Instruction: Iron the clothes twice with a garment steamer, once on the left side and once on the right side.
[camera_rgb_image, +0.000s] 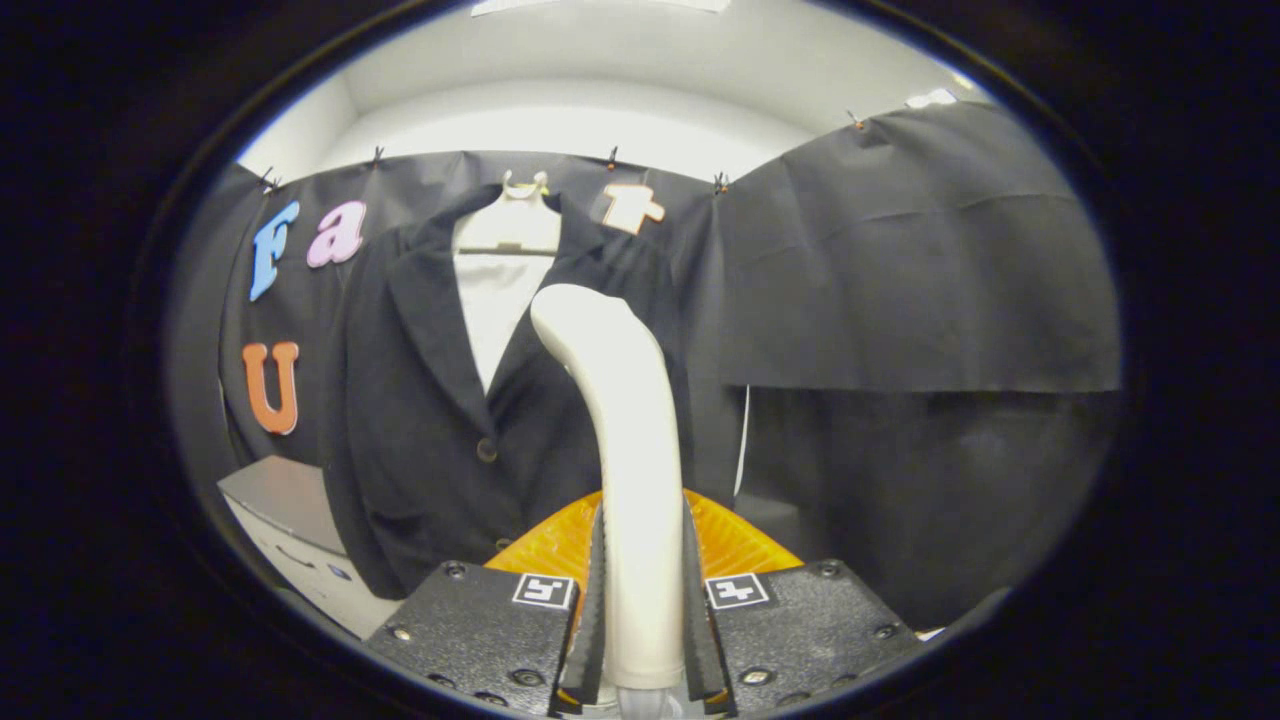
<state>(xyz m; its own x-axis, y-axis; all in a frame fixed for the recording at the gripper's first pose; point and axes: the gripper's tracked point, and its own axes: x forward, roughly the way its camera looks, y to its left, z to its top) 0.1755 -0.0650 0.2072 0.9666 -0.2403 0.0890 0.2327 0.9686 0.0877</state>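
This is a small test booth, not a real home. Black cloth (900, 250) hangs all around as walls, held up by little clips (612, 157) along the top. Above the cloth there is a plain white wall (600, 110). A dark jacket (440, 400) hangs on a white hanger (525, 190) against the cloth. A low white cabinet (300, 540) stands in the corner beside it.

Dark jacket (440, 400) on white hanger (510, 225)
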